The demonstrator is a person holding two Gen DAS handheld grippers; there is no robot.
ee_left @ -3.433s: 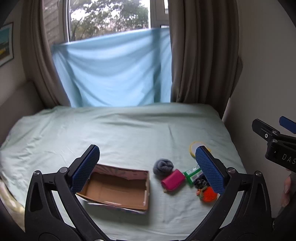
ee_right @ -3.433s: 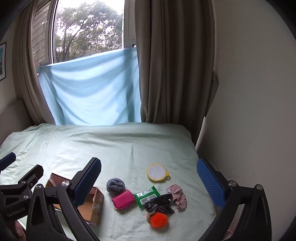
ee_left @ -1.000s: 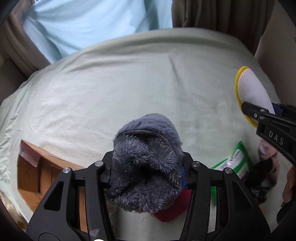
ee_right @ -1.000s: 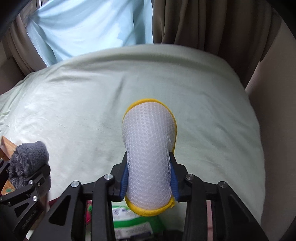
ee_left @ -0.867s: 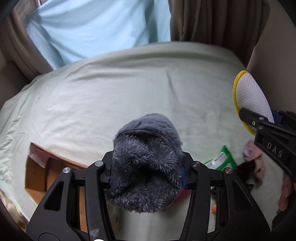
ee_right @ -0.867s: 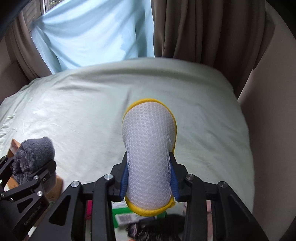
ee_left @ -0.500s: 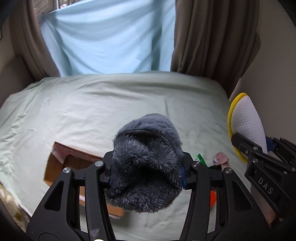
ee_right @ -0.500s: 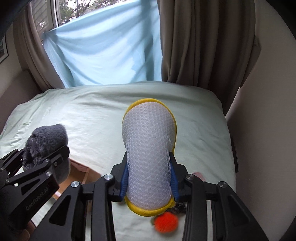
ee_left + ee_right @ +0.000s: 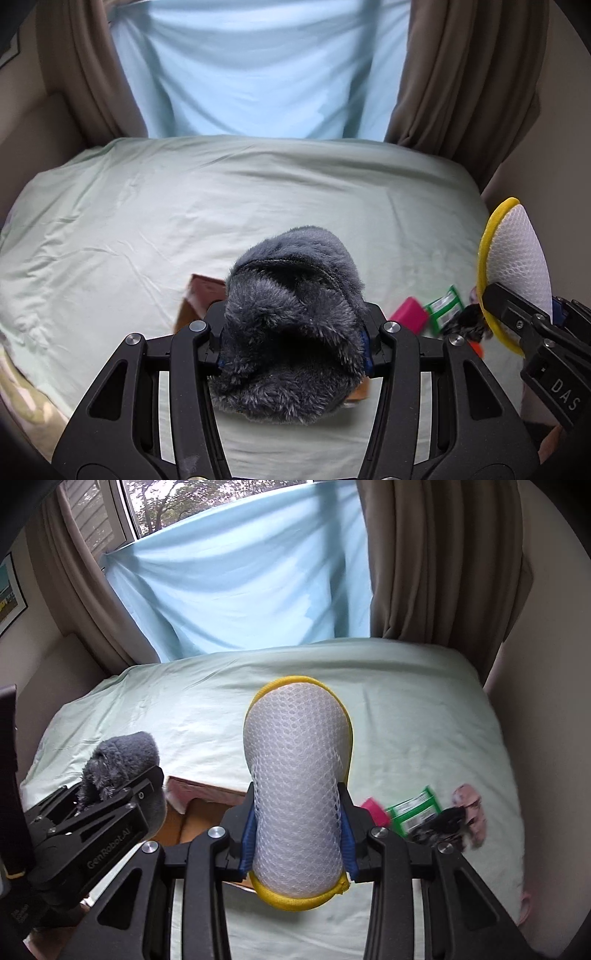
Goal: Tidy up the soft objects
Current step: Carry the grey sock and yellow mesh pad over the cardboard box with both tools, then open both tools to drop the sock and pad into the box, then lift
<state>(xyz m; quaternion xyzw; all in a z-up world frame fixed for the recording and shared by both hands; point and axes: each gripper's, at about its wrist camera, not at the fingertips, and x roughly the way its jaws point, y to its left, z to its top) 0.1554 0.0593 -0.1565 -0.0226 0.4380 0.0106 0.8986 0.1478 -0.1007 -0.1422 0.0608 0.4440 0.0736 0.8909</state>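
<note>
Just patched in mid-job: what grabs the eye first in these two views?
The left tool is clamped on a fuzzy grey pouch that fills its view, above the cardboard box. The right tool squeezes a yellow-rimmed white mesh pad. A pink pouch and green packet lie on the bed to the right.

Bed (image 9: 424, 716): pale green sheet, lightly creased, fills the middle of both views. Blue cloth (image 9: 240, 579): hung across the window at 12 o'clock, reaching down to the bed's far edge. Curtains (image 9: 439, 561): brown, drawn to either side of the cloth, at 11 and 1 o'clock. Window (image 9: 155, 506): at 11 o'clock in the right view, daylight and trees beyond. Wall (image 9: 546, 635): beige, at 3 o'clock. Framed picture (image 9: 9, 598): on the wall at 9 o'clock.
</note>
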